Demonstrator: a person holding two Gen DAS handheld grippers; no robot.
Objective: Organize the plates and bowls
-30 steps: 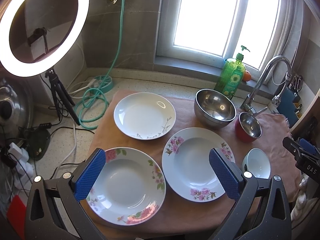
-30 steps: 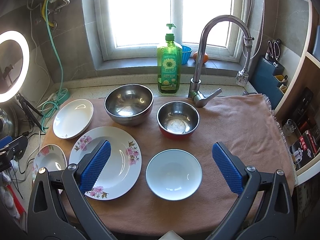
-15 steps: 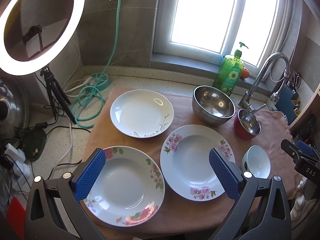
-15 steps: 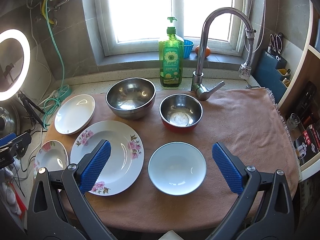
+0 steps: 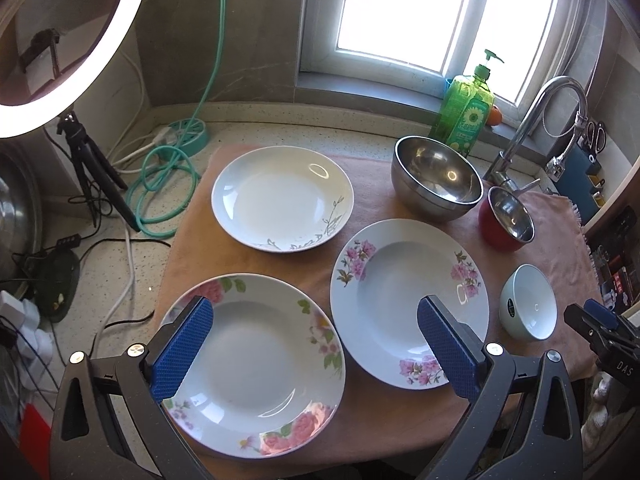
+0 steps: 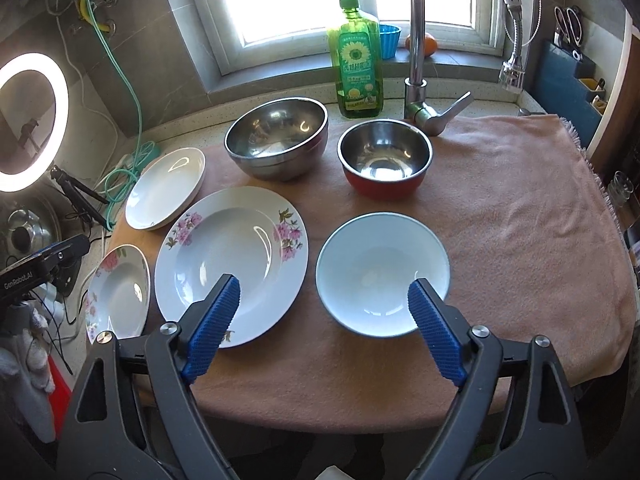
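Plates and bowls are lying apart on a pink cloth (image 6: pixel 520 208) that is covering the bench, nothing stacked yet, so we are judging that the sorting is only beginning. We are seeing three plates: a rose plate (image 5: pixel 252 364) nearest to us on the left, a pink-flower plate (image 5: pixel 408 304) just beside it, and a white plate (image 5: pixel 282 204) behind them. The bowls are keeping to the right half: a small white bowl (image 6: pixel 382 274), a red bowl (image 6: pixel 384 160) behind it, and a large steel bowl (image 6: pixel 276 138) to the left of the red one, near the soap bottle (image 6: pixel 358 64) and the tap (image 6: pixel 420 40). Plates are on one side and bowls on the other, which probably is making two piles easy.

We are holding the left gripper (image 5: pixel 316 348) spread wide above the rose plate, pinching nothing. The right gripper (image 6: pixel 324 332) has just been closing a little, but its jaws are standing well apart with nothing between the pads; it is hovering with the white bowl's near rim before it. We think it is aiming at this bowl first, because it is the smallest one and the nearest.
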